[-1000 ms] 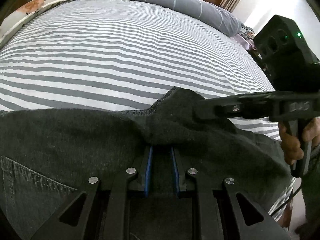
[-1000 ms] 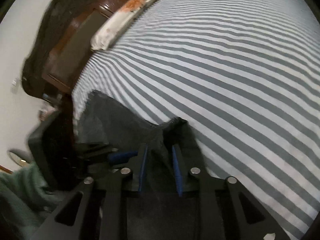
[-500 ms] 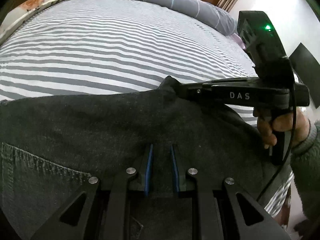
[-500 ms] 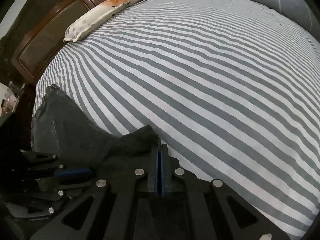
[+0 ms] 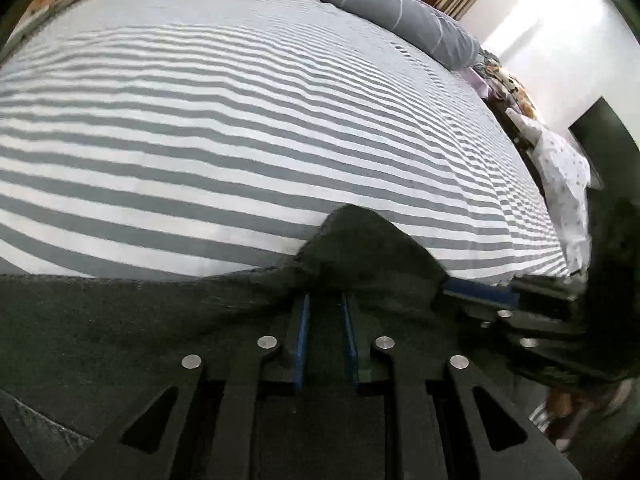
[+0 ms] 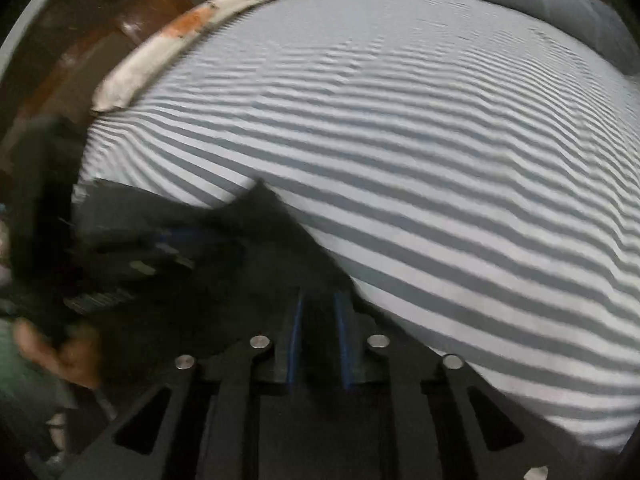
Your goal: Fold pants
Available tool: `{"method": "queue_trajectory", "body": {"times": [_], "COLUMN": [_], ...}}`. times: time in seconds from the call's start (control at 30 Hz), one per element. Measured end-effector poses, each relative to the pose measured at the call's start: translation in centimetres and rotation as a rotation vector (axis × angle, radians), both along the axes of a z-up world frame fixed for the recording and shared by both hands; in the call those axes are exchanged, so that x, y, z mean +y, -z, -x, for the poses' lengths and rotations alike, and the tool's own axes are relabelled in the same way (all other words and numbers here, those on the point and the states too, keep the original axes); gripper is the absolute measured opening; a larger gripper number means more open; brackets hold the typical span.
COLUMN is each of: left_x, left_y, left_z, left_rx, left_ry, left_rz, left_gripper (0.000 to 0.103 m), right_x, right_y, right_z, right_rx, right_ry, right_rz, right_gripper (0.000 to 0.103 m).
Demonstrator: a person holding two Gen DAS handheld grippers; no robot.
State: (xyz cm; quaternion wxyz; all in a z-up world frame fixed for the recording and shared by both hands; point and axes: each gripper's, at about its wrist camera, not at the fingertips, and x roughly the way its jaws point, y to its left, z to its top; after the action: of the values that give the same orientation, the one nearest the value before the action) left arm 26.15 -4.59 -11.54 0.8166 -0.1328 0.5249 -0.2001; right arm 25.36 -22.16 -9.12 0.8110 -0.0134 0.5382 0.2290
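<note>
we've got the dark grey pants bunched along the near edge of the bed, denim hem poking up in a peak. left gripper pinches that cloth. the right gripper has just been opening a bit; fabric sits between its pads, probably still gripped, it's blurry. loads of bare striped sheet ahead.

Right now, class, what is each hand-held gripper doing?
Left hand-held gripper: shut on the dark pants.
Right hand-held gripper: jaws just reopened slightly, pants fabric between them.
</note>
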Motion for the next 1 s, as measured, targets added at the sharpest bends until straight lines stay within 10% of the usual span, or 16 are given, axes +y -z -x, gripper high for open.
{"method": "queue_trajectory", "body": {"times": [0.6, 1.0], "left_x": [-1.1, 0.3], "left_y": [-1.2, -1.3], "left_z": [15.7, 19.1], "left_rx": [-0.058, -0.041], "left_ry": [0.172, 0.165], "left_rz": [-0.164, -0.196], "left_gripper": [0.019, 0.019], "right_x": [-8.2, -15.2], "right_y": [-0.5, 0.7], "right_z": [11.6, 18.5], "right_rx": [0.027, 0.072], "right_ry": [0.191, 0.379], "right_rz": [-0.039, -0.112], "right_gripper": [0.016, 0.013]}}
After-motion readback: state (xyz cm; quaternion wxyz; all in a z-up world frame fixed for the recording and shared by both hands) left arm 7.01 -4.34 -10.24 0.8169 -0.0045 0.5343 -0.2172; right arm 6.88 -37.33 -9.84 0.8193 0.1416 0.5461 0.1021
